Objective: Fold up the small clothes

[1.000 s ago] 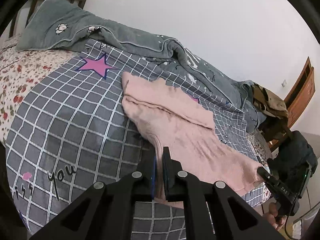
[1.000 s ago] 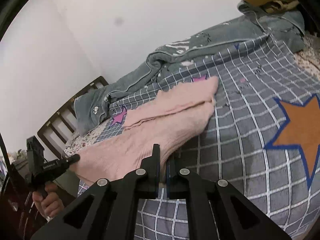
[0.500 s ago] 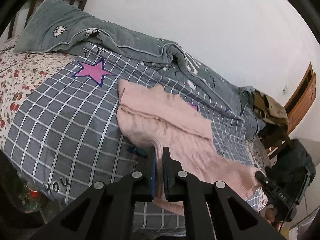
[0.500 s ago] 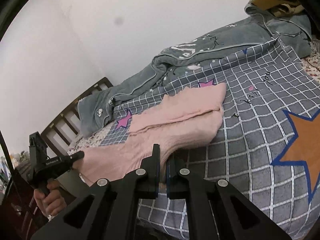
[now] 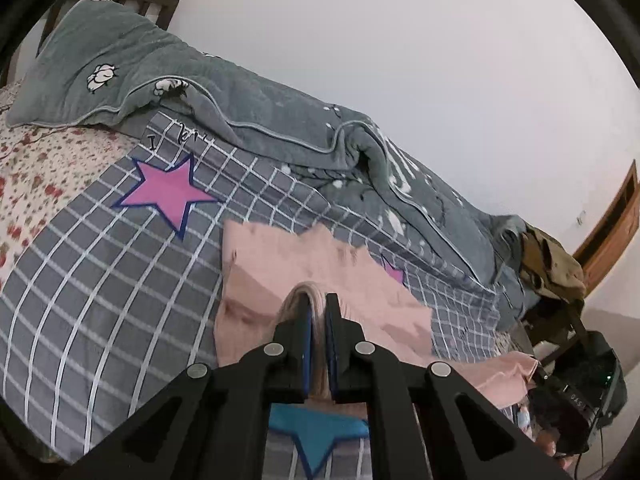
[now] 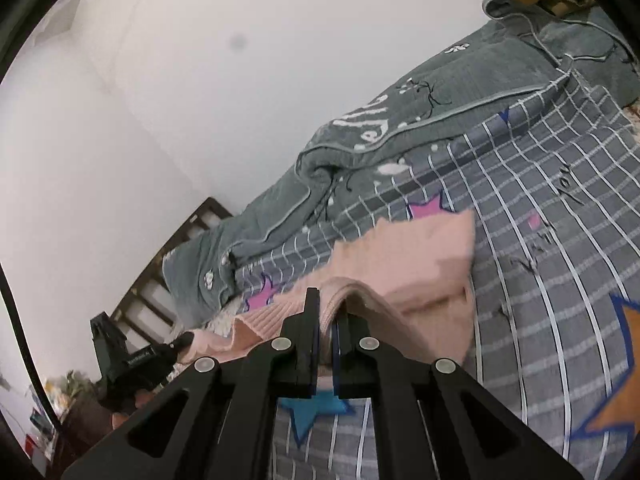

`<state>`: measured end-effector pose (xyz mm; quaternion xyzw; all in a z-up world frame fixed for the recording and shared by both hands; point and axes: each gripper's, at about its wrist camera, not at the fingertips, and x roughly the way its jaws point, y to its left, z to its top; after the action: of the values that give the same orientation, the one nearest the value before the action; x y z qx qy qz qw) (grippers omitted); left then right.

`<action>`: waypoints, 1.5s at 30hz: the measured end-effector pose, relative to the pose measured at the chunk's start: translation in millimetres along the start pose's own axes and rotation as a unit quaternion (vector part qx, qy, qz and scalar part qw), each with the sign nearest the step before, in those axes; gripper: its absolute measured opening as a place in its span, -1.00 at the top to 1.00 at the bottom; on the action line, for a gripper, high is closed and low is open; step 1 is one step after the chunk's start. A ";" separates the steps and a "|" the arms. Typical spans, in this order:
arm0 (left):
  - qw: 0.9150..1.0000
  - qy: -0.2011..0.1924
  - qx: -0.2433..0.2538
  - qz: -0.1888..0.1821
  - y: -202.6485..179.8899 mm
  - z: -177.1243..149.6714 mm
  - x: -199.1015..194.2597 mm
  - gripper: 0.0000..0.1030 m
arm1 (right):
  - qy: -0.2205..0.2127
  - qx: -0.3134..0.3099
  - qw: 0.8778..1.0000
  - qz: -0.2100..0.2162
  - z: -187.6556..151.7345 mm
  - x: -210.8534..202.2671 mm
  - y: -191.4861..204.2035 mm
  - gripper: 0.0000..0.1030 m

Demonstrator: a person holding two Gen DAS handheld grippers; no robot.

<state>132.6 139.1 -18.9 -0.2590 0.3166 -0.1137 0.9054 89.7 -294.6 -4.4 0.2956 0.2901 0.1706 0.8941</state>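
A pink knitted garment [image 5: 304, 264] lies on the grey checked bedspread [image 5: 100, 280]; its far part rests flat, its near edge is lifted. My left gripper [image 5: 318, 308] is shut on one near corner of the garment. My right gripper [image 6: 329, 304] is shut on the other near corner, and it also shows at the lower right of the left wrist view [image 5: 540, 376]. The garment [image 6: 420, 256] hangs stretched between the two grippers above the bedspread [image 6: 560, 280]. The left gripper shows at the lower left of the right wrist view [image 6: 182, 340].
A rumpled grey quilt [image 5: 280, 120] lies along the far side of the bed by the white wall. A wooden headboard [image 6: 168, 276] stands at one end. Olive clothes [image 5: 552, 264] are piled on a dark stand at the other end. A blue star [image 5: 316, 440] shows under the grippers.
Both grippers have lifted the near edge of the pink garment up and carried it forward over its far part. The blue star on the bedspread is now uncovered.
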 end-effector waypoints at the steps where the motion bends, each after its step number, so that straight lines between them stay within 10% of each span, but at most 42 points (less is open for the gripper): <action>1: 1.000 0.000 0.001 0.007 0.4 6.2 8.0 0.87 | -0.001 0.002 1.000 0.001 6.8 8.2 -2.4 0.91; 21: 0.997 0.063 0.003 0.054 30.4 63.8 198.5 0.83 | 0.055 0.007 0.997 -0.057 72.0 193.1 -89.4 0.84; 24: 0.995 0.067 0.000 0.075 38.4 65.7 213.3 0.25 | 0.053 -0.026 0.995 -0.087 74.3 211.1 -96.8 0.68; 27: 0.995 0.072 0.003 0.070 41.9 63.9 221.7 0.15 | 0.048 -0.057 0.991 -0.112 68.4 220.0 -103.7 0.38; 35: 0.988 0.069 0.089 0.110 21.3 47.9 228.2 -0.06 | 0.075 -0.079 0.978 -0.179 56.1 239.5 -121.4 0.35; 45: 0.995 0.035 0.035 0.088 39.5 55.2 210.7 -0.27 | 0.092 -0.083 0.975 -0.185 51.5 249.9 -123.6 0.35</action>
<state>332.1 116.2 -111.9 -0.1939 0.3652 -0.0536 0.9089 331.4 -292.3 -152.6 0.1445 0.4055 0.0519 0.9011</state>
